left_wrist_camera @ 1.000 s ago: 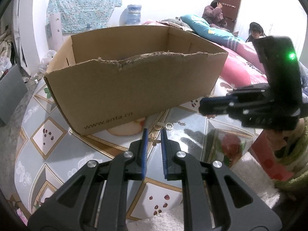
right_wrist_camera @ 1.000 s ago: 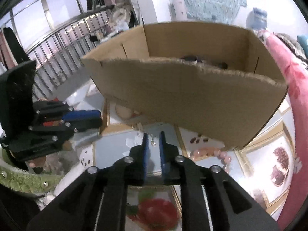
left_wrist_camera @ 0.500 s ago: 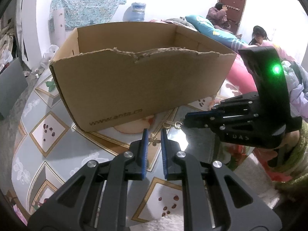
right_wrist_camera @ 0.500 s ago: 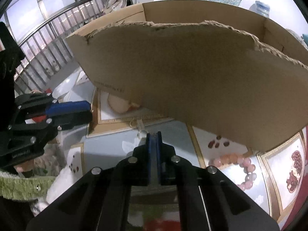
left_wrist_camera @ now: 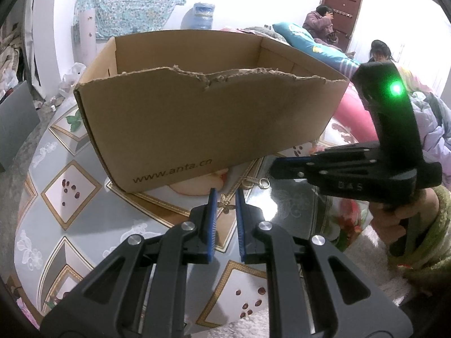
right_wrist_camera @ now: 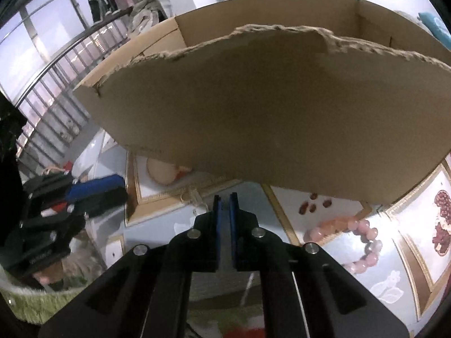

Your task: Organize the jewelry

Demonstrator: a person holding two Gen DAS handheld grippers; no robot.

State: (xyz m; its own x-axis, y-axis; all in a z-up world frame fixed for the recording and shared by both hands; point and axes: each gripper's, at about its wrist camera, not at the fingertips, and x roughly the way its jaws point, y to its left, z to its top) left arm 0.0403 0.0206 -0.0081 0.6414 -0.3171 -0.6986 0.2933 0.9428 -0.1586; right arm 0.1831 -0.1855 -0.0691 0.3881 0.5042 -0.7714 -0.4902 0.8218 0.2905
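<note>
right hand-held gripper (right_wrist_camera: 225, 197) lower over patterned tablecloth (left_wrist_camera: 70, 188)

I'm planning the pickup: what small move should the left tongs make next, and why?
Probably lower the left tongs and close on the gold chain: its butterfly charm sits between their open tips, before the cardboard box.

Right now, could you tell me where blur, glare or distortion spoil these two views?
Left wrist view: sharp, though fisheye bends the box, and a green LED flares on the right gripper. Right wrist view: the left gripper is motion-blurred, and the box wall bulges in shadow.
</note>
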